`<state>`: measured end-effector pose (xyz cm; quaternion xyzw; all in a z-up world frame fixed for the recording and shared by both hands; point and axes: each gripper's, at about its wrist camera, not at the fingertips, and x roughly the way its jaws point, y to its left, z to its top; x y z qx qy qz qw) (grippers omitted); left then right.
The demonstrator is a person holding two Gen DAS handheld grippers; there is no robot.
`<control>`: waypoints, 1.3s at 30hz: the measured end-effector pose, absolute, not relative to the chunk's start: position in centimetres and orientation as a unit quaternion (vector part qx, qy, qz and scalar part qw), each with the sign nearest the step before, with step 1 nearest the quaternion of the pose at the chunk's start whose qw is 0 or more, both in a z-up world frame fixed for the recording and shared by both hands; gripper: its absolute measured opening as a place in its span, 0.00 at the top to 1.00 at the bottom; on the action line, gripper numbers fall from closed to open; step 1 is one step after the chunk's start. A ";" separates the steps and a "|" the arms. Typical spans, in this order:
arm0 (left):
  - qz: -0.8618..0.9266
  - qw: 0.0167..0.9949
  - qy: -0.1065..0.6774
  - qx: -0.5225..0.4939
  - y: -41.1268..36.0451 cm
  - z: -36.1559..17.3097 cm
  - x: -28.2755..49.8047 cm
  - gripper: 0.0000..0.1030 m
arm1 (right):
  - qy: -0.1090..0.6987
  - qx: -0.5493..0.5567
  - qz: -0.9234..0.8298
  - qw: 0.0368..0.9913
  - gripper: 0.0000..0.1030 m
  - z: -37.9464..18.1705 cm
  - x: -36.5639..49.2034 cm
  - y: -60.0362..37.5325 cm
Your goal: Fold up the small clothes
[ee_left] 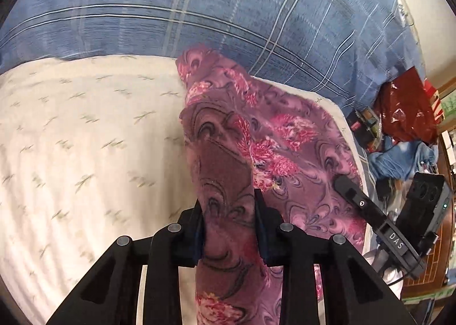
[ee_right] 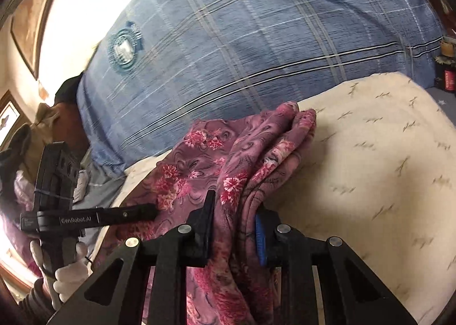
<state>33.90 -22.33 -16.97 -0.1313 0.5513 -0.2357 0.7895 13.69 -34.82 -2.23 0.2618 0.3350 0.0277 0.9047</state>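
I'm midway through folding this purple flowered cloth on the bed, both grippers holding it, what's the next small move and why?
Probably carry both held edges forward together and lay them onto the far part of the purple floral cloth. The left gripper and right gripper each have their jaws shut on bunched fabric, while the rest lies on the cream quilt, so the fold looks unfinished.

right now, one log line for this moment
left gripper: shut on floral garment | right gripper: shut on floral garment | over cream bedspread
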 end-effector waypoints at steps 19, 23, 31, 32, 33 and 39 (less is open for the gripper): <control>-0.215 0.752 0.591 -0.194 0.2 -18.9 15.5 0.66 | 0.407 0.303 0.117 0.854 0.65 -9.0 6.1 -22.5; -0.233 0.793 0.539 -0.160 1.4 -14.1 15.7 0.68 | 0.368 0.288 0.067 0.882 0.63 -5.5 6.2 -24.4; -0.237 0.823 0.511 -0.069 -4.9 -10.3 23.6 0.57 | 0.348 0.189 0.067 0.916 0.74 -3.6 13.4 -21.7; -0.226 0.823 0.518 -0.060 -5.6 -10.9 25.1 0.57 | 0.351 0.183 0.061 0.916 0.74 -4.0 13.8 -21.5; -0.215 0.823 0.523 -0.053 -6.2 -11.5 26.1 0.57 | 0.358 0.176 0.048 0.916 0.75 -4.9 14.7 -21.6; -0.153 0.810 0.565 -0.048 -6.3 -16.2 31.0 0.54 | 0.376 0.190 0.038 0.906 0.89 -7.5 17.0 -23.1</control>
